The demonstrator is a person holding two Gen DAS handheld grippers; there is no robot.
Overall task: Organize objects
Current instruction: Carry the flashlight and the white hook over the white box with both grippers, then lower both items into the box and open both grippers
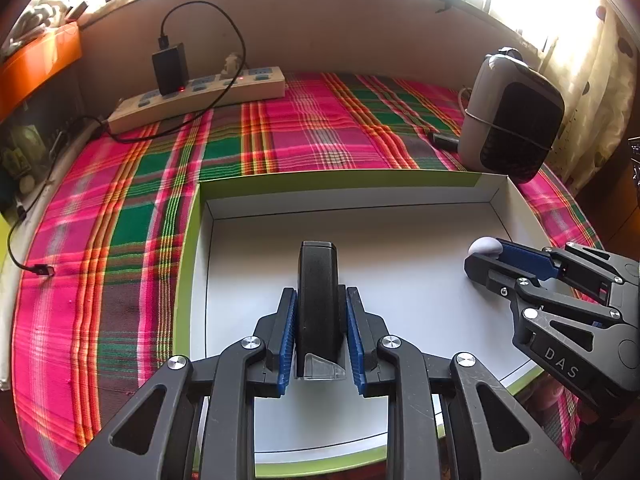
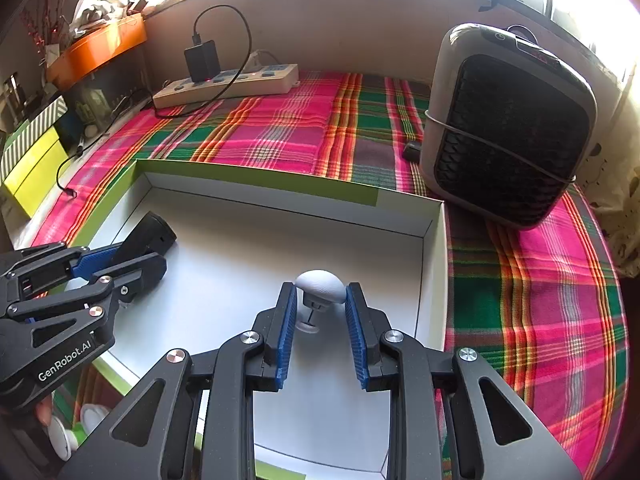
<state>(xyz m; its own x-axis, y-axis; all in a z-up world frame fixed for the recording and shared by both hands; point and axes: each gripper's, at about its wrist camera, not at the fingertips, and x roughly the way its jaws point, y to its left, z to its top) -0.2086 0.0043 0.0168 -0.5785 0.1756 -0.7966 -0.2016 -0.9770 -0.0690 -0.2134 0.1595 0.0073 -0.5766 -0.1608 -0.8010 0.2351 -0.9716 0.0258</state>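
Left wrist view: left gripper clamps a black device; right gripper pinches a half-hidden white knob.

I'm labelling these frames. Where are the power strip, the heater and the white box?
power strip (image 1: 224, 94): left wrist view, its top face.
heater (image 2: 508, 132): right wrist view, its dark grille.
white box (image 2: 288, 200): right wrist view, its far wall.

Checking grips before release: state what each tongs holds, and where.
Left tongs clamp a black device by its flat sides near the lower end. Right tongs pinch a small grey mushroom-shaped object by its cap.
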